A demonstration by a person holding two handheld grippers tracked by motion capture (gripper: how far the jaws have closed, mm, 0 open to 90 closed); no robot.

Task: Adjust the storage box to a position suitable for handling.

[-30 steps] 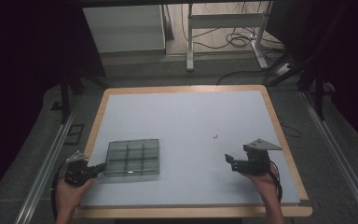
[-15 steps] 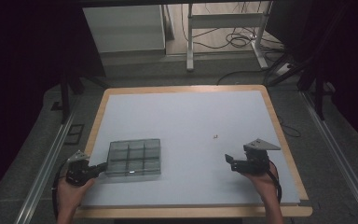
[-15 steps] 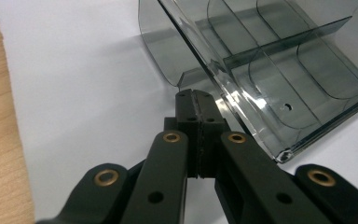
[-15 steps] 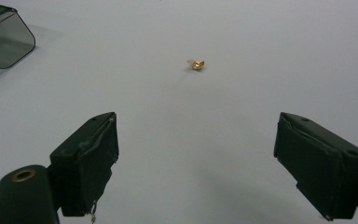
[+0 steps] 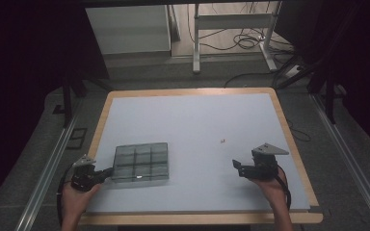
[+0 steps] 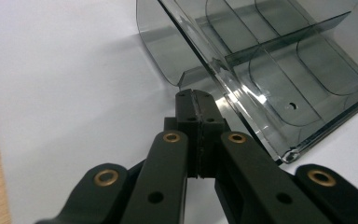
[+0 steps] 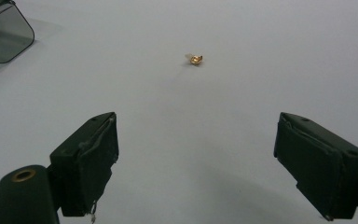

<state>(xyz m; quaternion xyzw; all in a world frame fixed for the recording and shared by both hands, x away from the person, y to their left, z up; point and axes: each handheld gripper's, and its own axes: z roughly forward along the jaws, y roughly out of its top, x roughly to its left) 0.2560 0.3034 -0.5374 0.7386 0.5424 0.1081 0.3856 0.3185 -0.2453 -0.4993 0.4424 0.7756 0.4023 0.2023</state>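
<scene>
A smoky clear plastic compartment box (image 5: pixel 140 162) (image 6: pixel 270 60) lies on the white table top (image 5: pixel 188 115) at the front left. My left gripper (image 5: pixel 108 171) (image 6: pixel 193 95) is shut, its tips right at a small tab on the box's left edge. Whether they pinch that tab I cannot tell. A tiny gold-coloured piece (image 5: pixel 222 141) (image 7: pixel 196 59) lies on the table right of the middle. My right gripper (image 5: pixel 236 166) (image 7: pixel 196 154) stands open a short way in front of it, low over the table, with nothing between its fingers. One corner of the box (image 7: pixel 0 28) shows in the right gripper view.
A wooden rim (image 5: pixel 289 130) frames the table. Beyond the far edge stand a white cabinet (image 5: pixel 127 29) and a metal frame (image 5: pixel 231 21) with cables on the floor. A metal rail (image 5: pixel 48 163) runs along the left side.
</scene>
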